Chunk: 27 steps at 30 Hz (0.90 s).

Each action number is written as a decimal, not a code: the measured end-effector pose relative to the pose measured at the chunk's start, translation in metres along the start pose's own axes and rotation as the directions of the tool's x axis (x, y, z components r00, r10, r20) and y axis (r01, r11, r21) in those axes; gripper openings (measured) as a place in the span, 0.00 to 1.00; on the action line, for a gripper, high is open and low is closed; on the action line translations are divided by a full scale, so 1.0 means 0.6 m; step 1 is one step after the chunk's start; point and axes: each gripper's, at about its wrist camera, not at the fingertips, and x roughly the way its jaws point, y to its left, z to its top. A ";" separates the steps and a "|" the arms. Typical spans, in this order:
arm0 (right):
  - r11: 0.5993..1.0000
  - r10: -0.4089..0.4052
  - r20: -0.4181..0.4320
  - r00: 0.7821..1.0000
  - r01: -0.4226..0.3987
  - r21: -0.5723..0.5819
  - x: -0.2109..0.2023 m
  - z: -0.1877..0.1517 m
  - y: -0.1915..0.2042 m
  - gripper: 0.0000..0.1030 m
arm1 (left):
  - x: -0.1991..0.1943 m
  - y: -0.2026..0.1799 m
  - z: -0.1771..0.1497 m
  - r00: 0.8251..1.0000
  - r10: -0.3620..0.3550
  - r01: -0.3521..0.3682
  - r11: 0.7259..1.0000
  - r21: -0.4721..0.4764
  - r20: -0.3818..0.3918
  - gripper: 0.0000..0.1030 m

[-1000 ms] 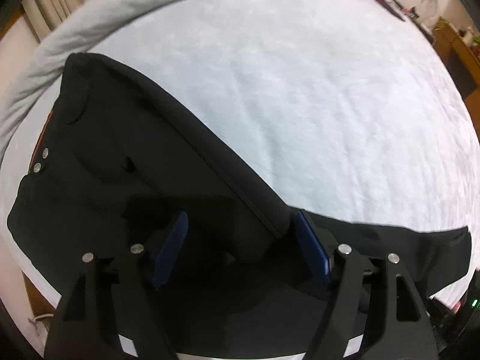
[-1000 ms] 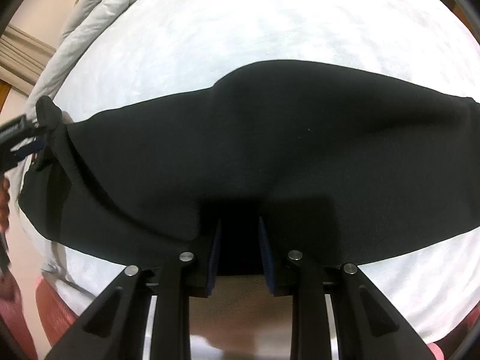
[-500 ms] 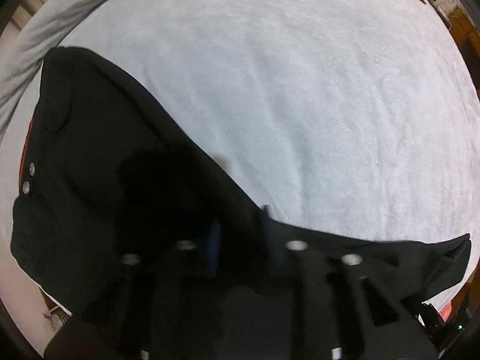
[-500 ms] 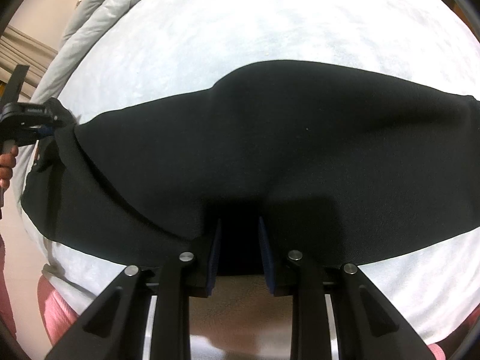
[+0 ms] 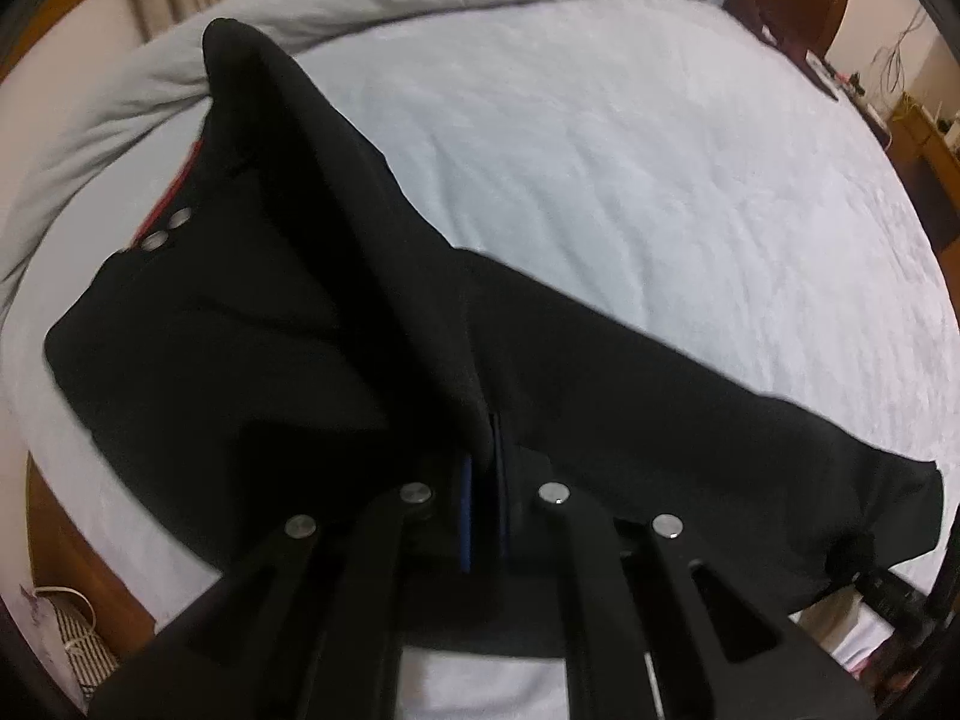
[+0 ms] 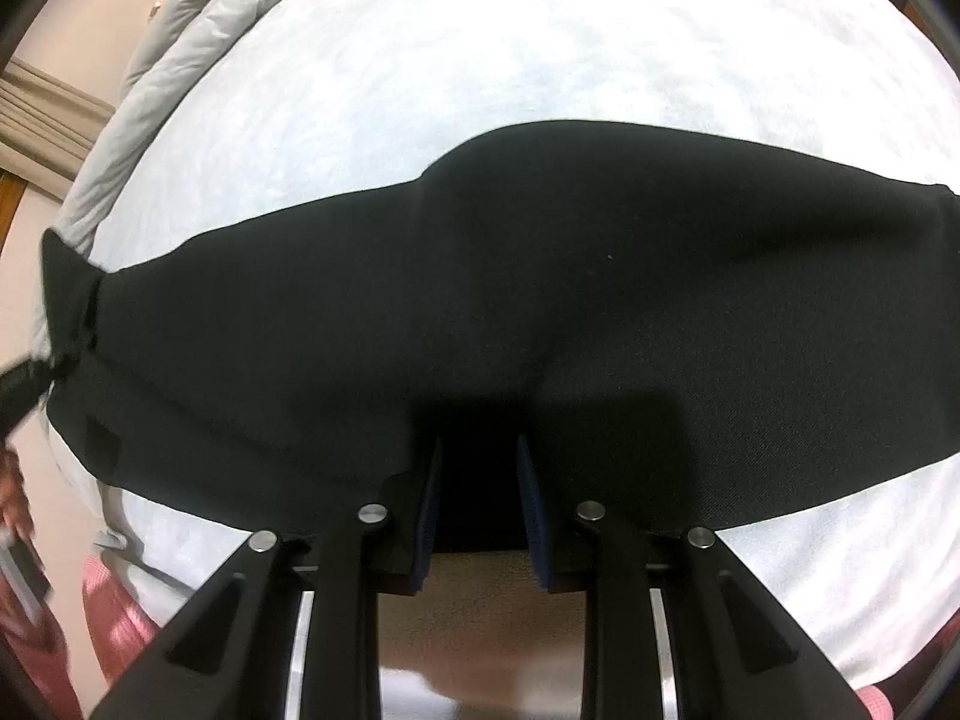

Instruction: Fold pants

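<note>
Black pants (image 5: 252, 360) on white bed (image 5: 630, 168), lifted ridge.
Left tool (image 5: 483, 480) pinches the fold; right tool (image 6: 480, 498) clamps the near edge.

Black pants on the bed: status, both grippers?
Left gripper shut on black fabric pants, ridge lifted. Right gripper shut on near edge. White bedspread ahead, nothing blocking.

Black pants (image 5: 252, 360) on white bed (image 5: 630, 168)

No text, label, brand, number or sign can be read in either wrist view. The black fabric pants (image 5: 240, 324) show only two plain round silver snap buttons (image 5: 165, 231) at about ten o'clock in the left wrist view, with no lettering legible on them.
</note>
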 end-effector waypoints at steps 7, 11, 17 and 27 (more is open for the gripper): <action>1.000 0.010 -0.012 1.000 -0.010 0.013 0.000 0.008 -0.004 0.25 | -0.013 0.007 -0.114 0.995 0.042 -0.032 0.994 -0.104 0.094 0.06; 1.000 0.002 -0.023 1.000 -0.002 0.010 -0.003 0.020 -0.008 0.27 | 0.010 0.042 -0.137 0.996 0.019 -0.006 0.989 -0.148 0.083 0.06; 0.996 -0.051 0.003 0.999 0.051 -0.080 -0.029 0.019 0.056 0.41 | 0.030 0.051 -0.142 0.995 -0.010 0.027 0.985 -0.173 0.096 0.07; 0.966 -0.005 -0.087 0.996 -0.018 -0.259 0.042 -0.005 0.211 0.39 | 0.020 0.093 -0.126 0.993 -0.109 0.118 0.965 -0.236 0.053 0.55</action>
